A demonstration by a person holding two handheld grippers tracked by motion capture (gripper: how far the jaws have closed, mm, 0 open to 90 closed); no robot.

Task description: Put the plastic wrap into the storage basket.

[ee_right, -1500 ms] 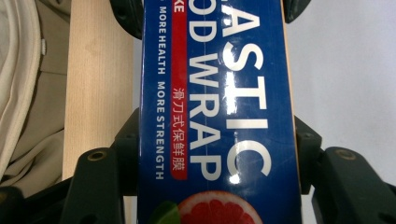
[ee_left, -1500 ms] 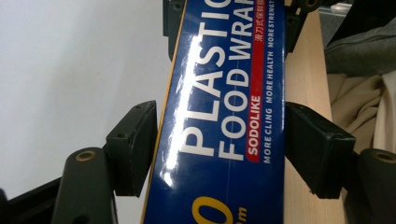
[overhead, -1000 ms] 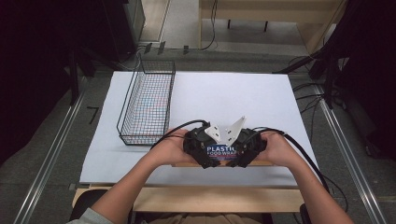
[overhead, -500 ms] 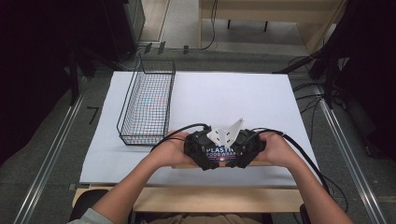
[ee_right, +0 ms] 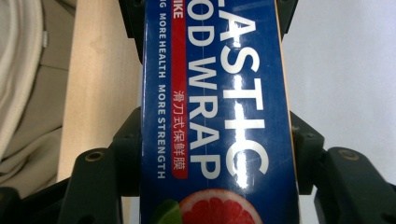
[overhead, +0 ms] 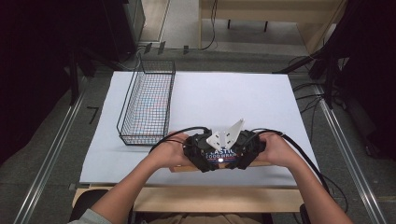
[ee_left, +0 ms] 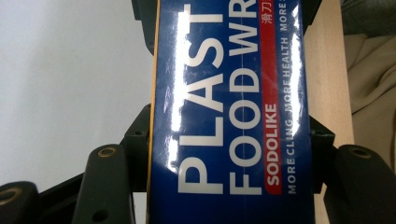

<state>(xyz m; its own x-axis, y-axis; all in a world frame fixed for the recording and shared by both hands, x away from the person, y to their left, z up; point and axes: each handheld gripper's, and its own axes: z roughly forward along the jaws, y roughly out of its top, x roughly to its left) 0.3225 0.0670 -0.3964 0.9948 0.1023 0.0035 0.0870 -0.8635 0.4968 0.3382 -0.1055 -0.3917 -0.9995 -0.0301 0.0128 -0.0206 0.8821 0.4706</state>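
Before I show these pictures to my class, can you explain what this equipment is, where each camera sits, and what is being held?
A person sits at a table covered in white and holds a hand tool with a two-jaw claw in each hand. One picture looks down from above. The other two come from small cameras riding on each claw, looking along its black jaws. The left claw and right claw face each other near the table's front edge, each gripping one end of a blue box printed "plastic food wrap". The left claw's jaws have just closed on it. A black wire basket stands on the left side.
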